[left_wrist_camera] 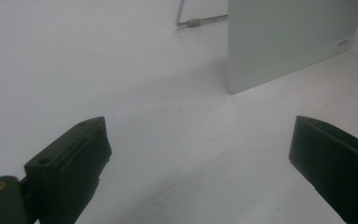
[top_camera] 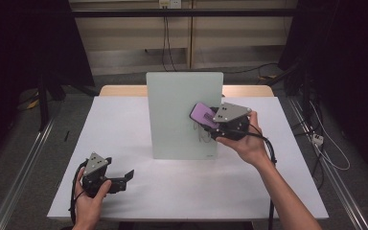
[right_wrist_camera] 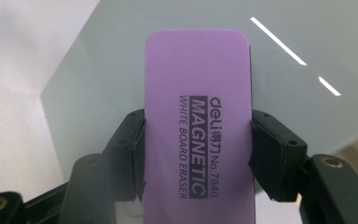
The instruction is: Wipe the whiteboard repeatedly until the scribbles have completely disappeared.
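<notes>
The right gripper is closed on a purple eraser. In the right gripper view its two black jaws press on the long sides of the eraser, which carries the printed words "MAGNETIC WHITE BOARD ERASER". The eraser is held against the face of a pale whiteboard that stands upright near the middle of the table; I cannot tell if it really touches the board or is only just in front of it. Some thin marks are on the board just below the eraser. The person's right hand holds this gripper from the right side of the board.

The left gripper is near the front left corner of the table, in the person's left hand. Its jaws are wide apart with nothing between them, and in the left gripper view only the white surface lies between them. Farther off in that view, the lower corner of the whiteboard meets the table, and a thin wire stand rests behind it.

The table is covered in white, with a wooden edge at its far side. Around it the floor is grey. Metal rails run along both sides, cables lie at the right, and dark curtains hang at both sides of the room.
</notes>
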The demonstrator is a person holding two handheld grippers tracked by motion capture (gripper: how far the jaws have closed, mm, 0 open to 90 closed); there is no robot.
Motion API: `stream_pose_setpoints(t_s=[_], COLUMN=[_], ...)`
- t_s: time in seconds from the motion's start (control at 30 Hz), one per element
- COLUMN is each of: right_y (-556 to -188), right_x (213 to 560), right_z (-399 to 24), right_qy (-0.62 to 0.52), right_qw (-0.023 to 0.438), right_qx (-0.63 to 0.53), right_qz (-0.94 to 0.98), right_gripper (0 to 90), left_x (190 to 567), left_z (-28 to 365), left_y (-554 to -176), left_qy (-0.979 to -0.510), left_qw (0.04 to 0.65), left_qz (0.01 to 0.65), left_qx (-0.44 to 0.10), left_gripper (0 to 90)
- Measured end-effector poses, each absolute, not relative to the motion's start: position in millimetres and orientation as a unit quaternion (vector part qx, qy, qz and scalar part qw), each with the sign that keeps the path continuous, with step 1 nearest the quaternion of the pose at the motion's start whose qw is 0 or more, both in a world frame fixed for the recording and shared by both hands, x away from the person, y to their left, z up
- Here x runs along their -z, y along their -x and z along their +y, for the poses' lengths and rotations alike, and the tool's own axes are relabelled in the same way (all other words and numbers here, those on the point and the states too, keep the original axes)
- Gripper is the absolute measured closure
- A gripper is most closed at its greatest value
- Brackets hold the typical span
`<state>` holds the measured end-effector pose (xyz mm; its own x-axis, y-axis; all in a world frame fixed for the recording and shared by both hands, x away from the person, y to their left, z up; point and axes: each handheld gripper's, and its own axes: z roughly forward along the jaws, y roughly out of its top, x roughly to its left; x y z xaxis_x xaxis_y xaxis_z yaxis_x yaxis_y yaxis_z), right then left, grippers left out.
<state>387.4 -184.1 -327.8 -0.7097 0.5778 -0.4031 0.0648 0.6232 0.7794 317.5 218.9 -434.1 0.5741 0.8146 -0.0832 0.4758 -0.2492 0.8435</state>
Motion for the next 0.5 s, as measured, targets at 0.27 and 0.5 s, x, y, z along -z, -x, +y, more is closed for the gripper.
stream_pose_setpoints(t_s=[0.27, 0.5], right_y=[-392.0, -388.8], right_x=[309.9, 319.2], right_z=[-191.5, -189.1], right_qy=[-0.203, -0.199], right_qw=[0.352, 0.356], right_qx=[-0.396, -0.394], right_qz=[0.824, 0.823], right_gripper=[41.8, 41.8], left_x=[434.2, 434.1], left_z=[218.8, 218.7], left_y=[-317.8, -317.7], left_qy=[-0.767, -0.768], left_qw=[0.446, 0.445], left_qz=[0.420, 0.420], left_qx=[-0.190, -0.190], left_gripper=[5.0, 5.0])
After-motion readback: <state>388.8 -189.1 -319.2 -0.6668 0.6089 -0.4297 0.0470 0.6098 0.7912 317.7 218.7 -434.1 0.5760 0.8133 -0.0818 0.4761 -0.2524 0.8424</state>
